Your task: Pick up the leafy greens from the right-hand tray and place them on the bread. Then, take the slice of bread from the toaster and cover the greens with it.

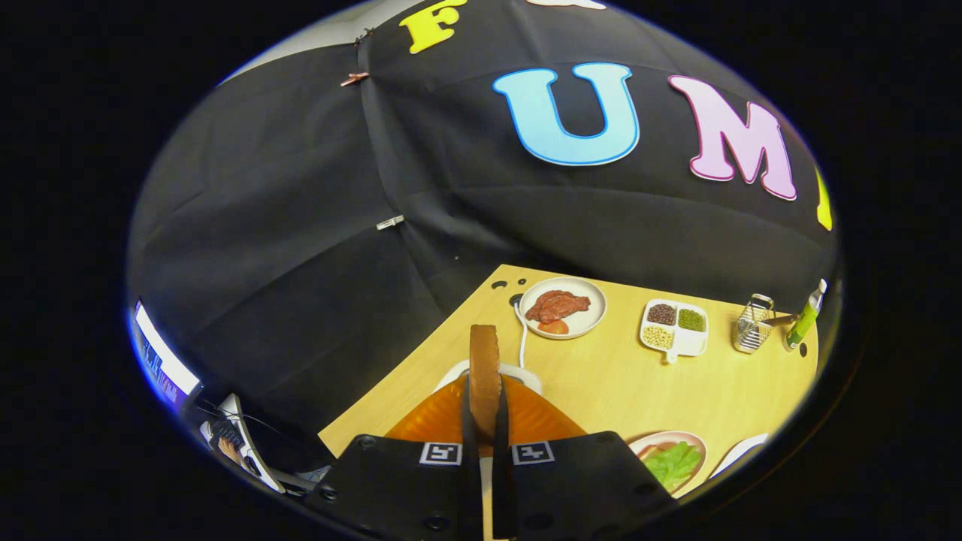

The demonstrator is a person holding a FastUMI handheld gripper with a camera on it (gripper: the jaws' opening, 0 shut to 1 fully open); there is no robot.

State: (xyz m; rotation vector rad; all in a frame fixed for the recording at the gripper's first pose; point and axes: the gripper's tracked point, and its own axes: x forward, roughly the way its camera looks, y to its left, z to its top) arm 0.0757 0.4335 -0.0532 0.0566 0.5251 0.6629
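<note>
A slice of bread (485, 359) with a brown crust stands upright and edge-on between my fingers. My gripper (485, 421) is shut on its lower part. Right beneath and behind the slice shows the white top of the toaster (528, 376), mostly hidden by the gripper. The slice rises well above it. To the right of my fingers, on the near part of the wooden table (616, 383), leafy greens (673, 463) lie on a pinkish plate (680, 436). Whether bread lies under the greens is hard to tell.
Beyond the toaster stand a white plate with meat (562, 308), a divided dish of beans (674, 328), a wire holder (752, 324) and a green bottle (804, 319). A white tray edge (742, 452) shows right of the greens. A white cable (523, 338) runs back from the toaster.
</note>
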